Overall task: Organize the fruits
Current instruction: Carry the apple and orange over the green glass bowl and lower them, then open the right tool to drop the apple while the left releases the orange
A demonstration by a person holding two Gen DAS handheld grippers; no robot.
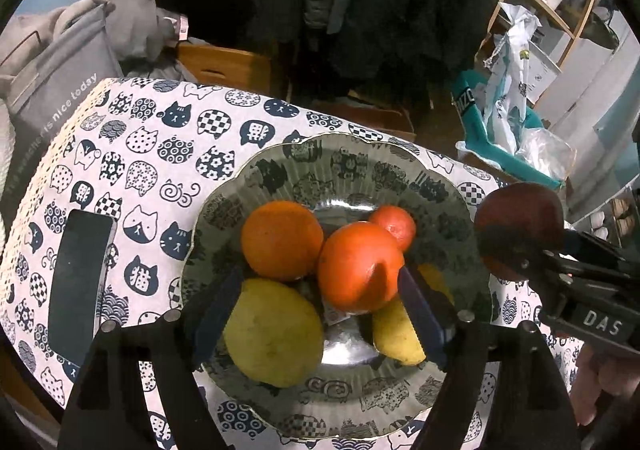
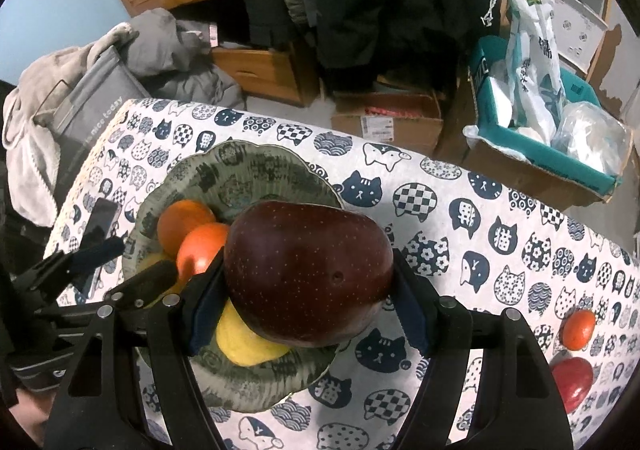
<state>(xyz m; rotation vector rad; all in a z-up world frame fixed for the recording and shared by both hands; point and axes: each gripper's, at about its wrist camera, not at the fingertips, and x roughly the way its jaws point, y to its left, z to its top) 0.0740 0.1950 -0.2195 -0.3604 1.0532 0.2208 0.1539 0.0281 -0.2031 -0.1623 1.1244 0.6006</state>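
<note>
Only the right wrist view shows the two fruits left on the cat-print tablecloth [image 2: 460,210] at far right, a small orange fruit [image 2: 579,329] and a red one [image 2: 573,382] just nearer, while only the left wrist view shows all five fruits in the patterned plate [image 1: 460,186]: two lemons [image 1: 276,334], an orange [image 1: 282,240] and two tomato-red fruits [image 1: 356,270]. The right gripper [image 2: 308,300] is clamped on a dark red apple [image 2: 308,270], glossy and finely speckled, held above the plate's near right part. The left gripper [image 1: 320,314] stands with jaws apart over the plate, the near red fruit between them but not pressed.
</note>
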